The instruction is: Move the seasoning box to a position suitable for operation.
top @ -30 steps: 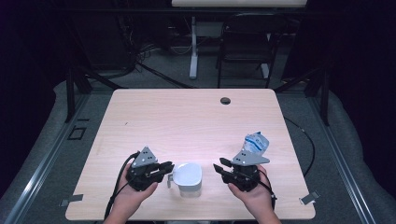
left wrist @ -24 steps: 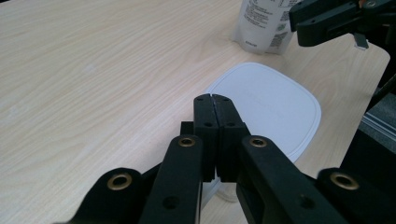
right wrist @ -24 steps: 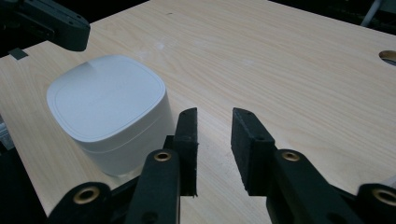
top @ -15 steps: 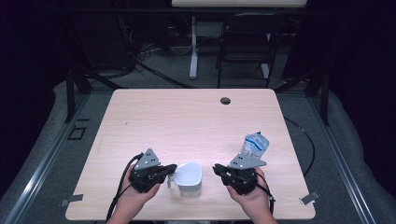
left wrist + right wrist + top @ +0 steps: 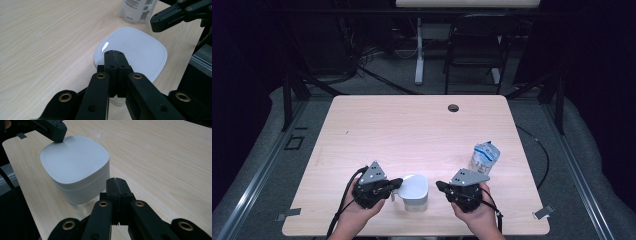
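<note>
Now, on the counter, the left tool has its jaws pressed together with nothing between them, their tips at the left edge of the white lidded box. Right of the box, near but apart, the right tool is likewise closed and empty. Beyond it stands a clear plastic bottle.
</note>
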Tool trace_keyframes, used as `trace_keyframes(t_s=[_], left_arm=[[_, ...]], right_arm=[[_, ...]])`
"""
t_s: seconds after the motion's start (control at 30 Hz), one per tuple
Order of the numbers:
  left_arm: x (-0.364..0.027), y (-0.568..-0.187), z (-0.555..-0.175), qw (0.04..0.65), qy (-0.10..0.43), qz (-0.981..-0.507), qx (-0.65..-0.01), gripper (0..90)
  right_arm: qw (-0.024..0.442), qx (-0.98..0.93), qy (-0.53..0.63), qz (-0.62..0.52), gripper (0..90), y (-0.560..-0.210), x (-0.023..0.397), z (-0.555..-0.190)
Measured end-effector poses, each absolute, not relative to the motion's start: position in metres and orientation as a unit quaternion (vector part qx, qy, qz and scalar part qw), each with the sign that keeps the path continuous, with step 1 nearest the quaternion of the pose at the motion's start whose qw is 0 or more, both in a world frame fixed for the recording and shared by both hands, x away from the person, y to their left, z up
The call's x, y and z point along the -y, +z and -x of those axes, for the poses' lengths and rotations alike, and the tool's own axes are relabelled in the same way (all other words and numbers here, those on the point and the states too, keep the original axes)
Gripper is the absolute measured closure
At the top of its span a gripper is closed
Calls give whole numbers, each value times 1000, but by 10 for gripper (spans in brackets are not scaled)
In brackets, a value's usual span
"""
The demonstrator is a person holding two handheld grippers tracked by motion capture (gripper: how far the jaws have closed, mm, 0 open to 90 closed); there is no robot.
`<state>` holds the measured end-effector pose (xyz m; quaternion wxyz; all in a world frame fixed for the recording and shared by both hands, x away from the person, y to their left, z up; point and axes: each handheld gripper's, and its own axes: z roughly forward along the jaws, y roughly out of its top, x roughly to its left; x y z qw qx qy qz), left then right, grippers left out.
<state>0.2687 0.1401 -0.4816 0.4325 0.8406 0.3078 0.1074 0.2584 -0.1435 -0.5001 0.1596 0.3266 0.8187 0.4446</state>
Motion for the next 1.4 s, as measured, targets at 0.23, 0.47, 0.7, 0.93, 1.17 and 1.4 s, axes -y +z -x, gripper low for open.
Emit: trace_keyframes(t_s=[0.23,0.47,0.7,0.93,1.17,1.4], left_arm=[[-142,-483,-269,436,105,-839,-307,900],[-143,-484,-269,442,102,-836,-309,900],[-144,-484,-269,444,100,-834,-311,900],[-145,-484,-269,445,100,-834,-311,900],[-145,-484,-268,444,98,-834,-312,900],[-146,-484,-268,446,97,-832,-314,900]], right_arm=[[153,-818,449,-326,896,-501,142,-258],[147,-817,453,-326,892,-502,141,-257],[142,-815,457,-326,884,-502,141,-258],[133,-816,460,-323,867,-502,140,-257],[130,-819,459,-319,865,-503,137,-257],[130,-821,457,-317,865,-504,136,-256]])
